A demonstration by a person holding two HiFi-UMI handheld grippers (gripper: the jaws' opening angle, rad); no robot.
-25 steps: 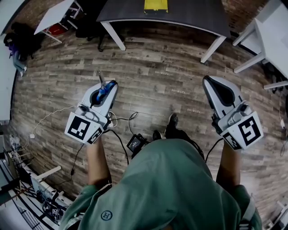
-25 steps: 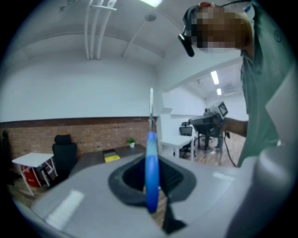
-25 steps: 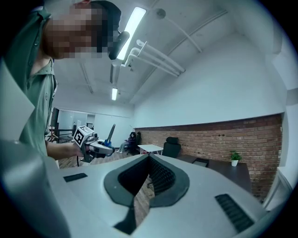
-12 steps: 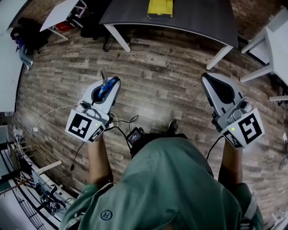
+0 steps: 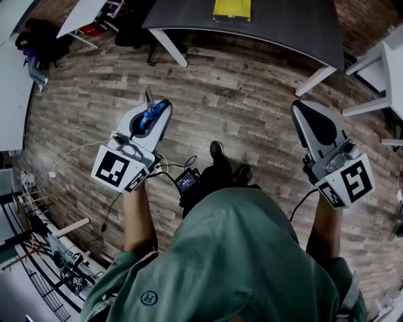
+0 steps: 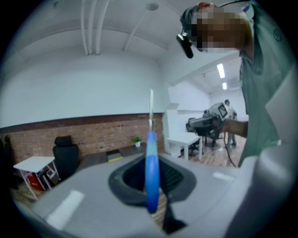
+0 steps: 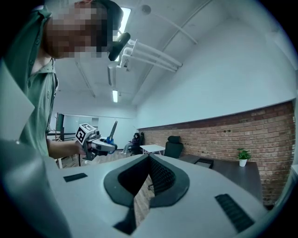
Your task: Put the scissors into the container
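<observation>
Stepping forward has slid the dark desk (image 5: 283,25) and the yellow box on it (image 5: 232,9) a little to the right along the top edge of the head view, and my left claw (image 5: 151,116) now sits higher in the frame than it did a moment ago. It is clenched on the scissors (image 6: 152,167). In the left gripper view the blue handle stands edge-on between the jaws and the thin blade pokes straight up out of them, toward the ceiling. My right claw (image 5: 303,114) is at the right of the head view, closed on nothing, since its own view shows only floor through the gap behind the tips. I take the yellow box for the container, though I cannot see from here whether its top is open. It is well apart from the scissors, with a stretch of wooden floor (image 5: 252,94) between us. The risk lies in the grip, I think: I am pinching a rounded handle loop, so a jolt in my stride could let the scissors swivel or slide out and drop to the floor. At the desk, the blade leads — if I come in low it could strike the box's wall and shove it instead of going in.
</observation>
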